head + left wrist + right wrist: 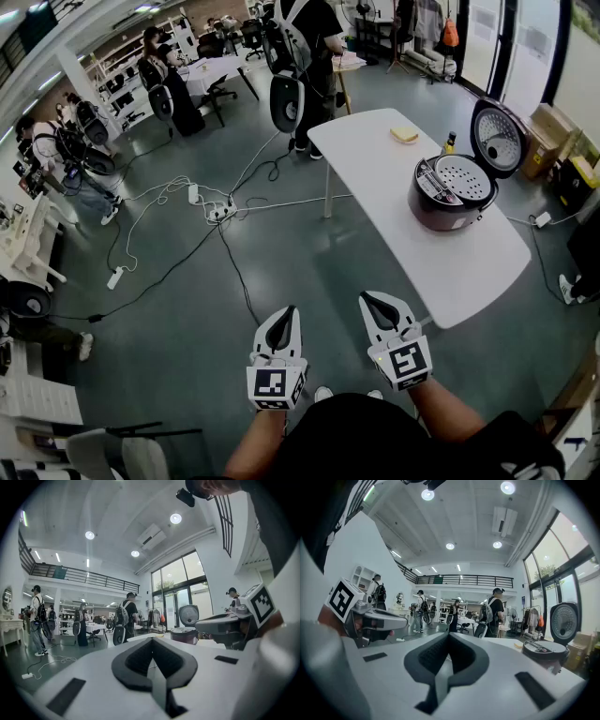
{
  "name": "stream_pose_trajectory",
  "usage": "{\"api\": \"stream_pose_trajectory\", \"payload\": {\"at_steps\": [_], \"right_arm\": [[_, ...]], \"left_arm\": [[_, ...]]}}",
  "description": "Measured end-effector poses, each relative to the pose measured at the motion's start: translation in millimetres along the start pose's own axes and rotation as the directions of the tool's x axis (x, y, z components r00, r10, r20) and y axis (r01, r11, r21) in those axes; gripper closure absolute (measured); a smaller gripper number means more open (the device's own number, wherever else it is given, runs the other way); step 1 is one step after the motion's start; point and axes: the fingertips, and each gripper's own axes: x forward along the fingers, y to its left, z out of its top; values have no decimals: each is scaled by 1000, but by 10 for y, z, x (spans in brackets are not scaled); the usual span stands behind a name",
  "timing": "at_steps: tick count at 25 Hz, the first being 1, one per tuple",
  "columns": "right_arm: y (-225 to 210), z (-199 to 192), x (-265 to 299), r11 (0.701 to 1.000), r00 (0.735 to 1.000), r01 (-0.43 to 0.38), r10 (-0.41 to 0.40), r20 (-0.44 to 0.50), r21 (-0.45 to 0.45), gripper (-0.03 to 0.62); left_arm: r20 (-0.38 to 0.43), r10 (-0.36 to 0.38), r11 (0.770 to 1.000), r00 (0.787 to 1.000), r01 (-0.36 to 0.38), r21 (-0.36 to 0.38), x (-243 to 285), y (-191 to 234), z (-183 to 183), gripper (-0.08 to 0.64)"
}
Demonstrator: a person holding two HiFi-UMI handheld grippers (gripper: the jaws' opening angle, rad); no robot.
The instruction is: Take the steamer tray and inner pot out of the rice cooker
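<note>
Rice cooker (450, 199) sits far ahead of the shut, empty left gripper (285, 313) and right gripper (371, 300), so step close, then open wide for the steamer tray (464, 176).

Table (375, 161): rice cooker (451, 193), poss. sponge (404, 135), sm. bottle (450, 142).
</note>
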Motion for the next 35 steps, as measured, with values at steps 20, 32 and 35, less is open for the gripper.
{"api": "stream_pose_trajectory", "payload": {"at_steps": [20, 32, 35], "right_arm": [[229, 30, 275, 996, 999, 44, -45, 9, 81, 594], [-377, -33, 603, 968, 969, 221, -232, 90, 119, 37], [-678, -94, 737, 954, 953, 280, -290, 88, 110, -2]], "left_arm": [[-6, -48, 999, 999, 48, -17, -92, 490, -43, 568], [23, 28, 998, 999, -26, -59, 423, 899, -47, -27], [18, 37, 998, 999, -36, -51, 741, 967, -48, -35]]}}
